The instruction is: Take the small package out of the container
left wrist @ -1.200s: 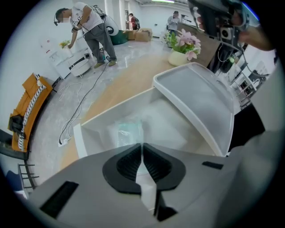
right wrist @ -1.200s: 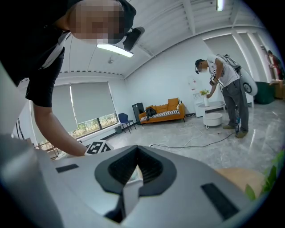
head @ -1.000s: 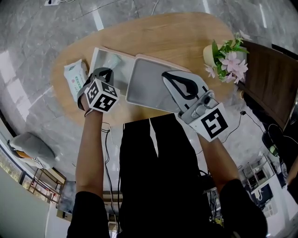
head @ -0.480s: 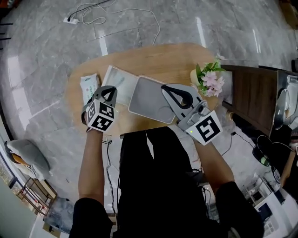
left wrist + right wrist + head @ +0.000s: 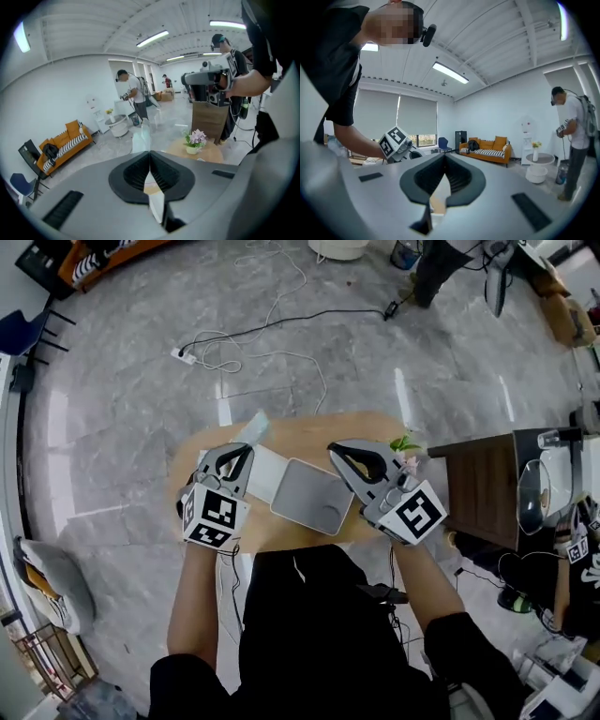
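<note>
My left gripper (image 5: 246,450) has its jaws closed. As far as I can see they pinch the small package (image 5: 254,425) by a thin edge. The package sticks out past the upper left edge of the table (image 5: 319,434), outside the container (image 5: 307,498) in the middle of the frame. My right gripper (image 5: 335,448) is closed on nothing, just right of the container.
</note>
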Demonstrator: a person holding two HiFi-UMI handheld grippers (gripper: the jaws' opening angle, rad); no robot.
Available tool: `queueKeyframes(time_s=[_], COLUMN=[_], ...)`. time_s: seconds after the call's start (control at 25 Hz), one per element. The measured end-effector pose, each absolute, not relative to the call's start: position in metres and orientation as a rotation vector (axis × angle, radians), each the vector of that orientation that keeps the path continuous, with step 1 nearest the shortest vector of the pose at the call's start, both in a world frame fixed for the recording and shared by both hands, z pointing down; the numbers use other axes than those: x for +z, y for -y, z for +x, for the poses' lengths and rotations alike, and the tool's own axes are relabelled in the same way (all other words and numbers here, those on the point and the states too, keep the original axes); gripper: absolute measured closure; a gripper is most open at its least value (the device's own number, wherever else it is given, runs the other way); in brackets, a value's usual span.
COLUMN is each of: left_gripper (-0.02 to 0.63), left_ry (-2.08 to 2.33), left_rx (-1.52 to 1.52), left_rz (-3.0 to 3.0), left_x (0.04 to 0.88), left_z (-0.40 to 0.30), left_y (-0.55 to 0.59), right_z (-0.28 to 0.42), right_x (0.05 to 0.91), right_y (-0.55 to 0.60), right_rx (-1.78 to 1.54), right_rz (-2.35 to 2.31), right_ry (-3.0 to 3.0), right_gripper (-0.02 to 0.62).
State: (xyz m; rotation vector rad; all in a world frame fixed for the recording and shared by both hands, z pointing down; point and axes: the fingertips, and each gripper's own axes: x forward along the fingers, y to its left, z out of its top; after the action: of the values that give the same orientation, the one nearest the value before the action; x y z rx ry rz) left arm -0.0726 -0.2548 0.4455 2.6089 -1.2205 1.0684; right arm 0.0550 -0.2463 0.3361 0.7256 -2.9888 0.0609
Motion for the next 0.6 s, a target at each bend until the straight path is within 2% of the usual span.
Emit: queueKeyframes(time_s=[0.32,0.6], left_gripper=[0.586,0.588], left_ry=[1.46,1.538], left_rx=[0.747,0.488], left_rz=[2.755,2.87], left_x=[0.285,0.185], left_z=[-0.077,-0.072], left_y=[0.246,0.216], right_z=[0.063,0.079], right_x=[0.202,0.128], right_y=[0.233,0.214], right_rx=[-0.173,-0.312], right_rz=[0.701,0.733], right_ry=[3.12,3.205], right_gripper=[0.584,0.584])
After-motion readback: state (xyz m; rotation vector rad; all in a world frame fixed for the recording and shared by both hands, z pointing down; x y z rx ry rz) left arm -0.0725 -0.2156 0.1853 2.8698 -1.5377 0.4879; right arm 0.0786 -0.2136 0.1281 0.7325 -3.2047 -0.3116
